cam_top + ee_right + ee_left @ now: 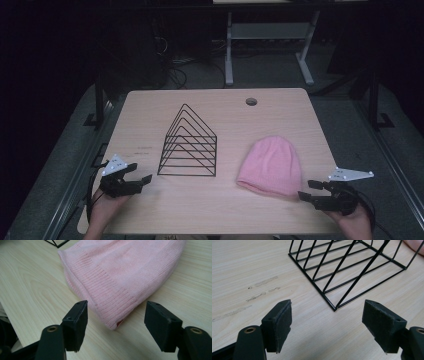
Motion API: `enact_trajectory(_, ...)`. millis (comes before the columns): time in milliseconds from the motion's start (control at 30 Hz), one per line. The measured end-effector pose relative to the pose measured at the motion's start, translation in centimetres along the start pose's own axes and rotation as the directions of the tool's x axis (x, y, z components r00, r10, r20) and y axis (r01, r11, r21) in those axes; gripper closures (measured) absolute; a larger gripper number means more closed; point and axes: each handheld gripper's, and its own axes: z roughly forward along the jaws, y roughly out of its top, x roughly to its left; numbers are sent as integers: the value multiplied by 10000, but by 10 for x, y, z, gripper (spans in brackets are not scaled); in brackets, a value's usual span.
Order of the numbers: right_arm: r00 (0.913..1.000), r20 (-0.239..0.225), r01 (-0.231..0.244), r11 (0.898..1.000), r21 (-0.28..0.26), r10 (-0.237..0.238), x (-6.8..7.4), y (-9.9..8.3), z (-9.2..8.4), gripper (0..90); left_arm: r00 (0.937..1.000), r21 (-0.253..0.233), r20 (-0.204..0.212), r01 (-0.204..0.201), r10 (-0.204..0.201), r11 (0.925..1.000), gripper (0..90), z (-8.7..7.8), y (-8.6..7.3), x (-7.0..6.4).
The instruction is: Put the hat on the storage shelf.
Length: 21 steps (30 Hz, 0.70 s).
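A pink knit beanie (271,166) lies flat on the wooden table (210,210), right of centre, its ribbed brim toward the front edge. My right gripper (308,191) stands open just off the brim's right corner; in the right gripper view the beanie (120,272) lies just ahead of the right gripper (116,322), nothing between the pads. A black wire rack (189,144) of triangular dividers stands left of centre. My left gripper (140,174) is open beside its front left corner; the left gripper view has the rack (352,267) just beyond the left gripper (327,322).
A round cable hole (251,102) sits near the table's far edge. Beyond the table are a dark floor, cables and the white legs of another desk (229,55). Faint smudge marks (262,288) show on the wood left of the rack.
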Motion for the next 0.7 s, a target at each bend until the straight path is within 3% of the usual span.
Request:
enact_trajectory(133, 10000, 89, 6, 10000, 96, -7, 2, 1, 2, 315, 9999, 22, -143, -26, 27, 10000, 241, -1, 0, 1)
enact_trajectory(367, 10000, 66, 63, 9999, 89, -64, 6, 5, 3, 289, 10000, 38, -18, -93, 93, 9999, 240, -2, -1, -1)
enact_trajectory(533, 9995, 257, 186, 9998, 117, -189, 8, 20, 5, 269, 9999, 3, -103, 105, -105, 9999, 241, -3, -2, -2)
enact_trajectory(600, 9995, 86, 299, 9993, 235, -301, 9, 35, 5, 262, 9999, 43, -131, -50, 50, 10000, 240, -4, -2, -2)
enact_trajectory(700, 9992, 15, 395, 9987, 313, -396, 7, 43, 7, 252, 9998, 71, -179, -112, 113, 9999, 240, -4, -1, -1)
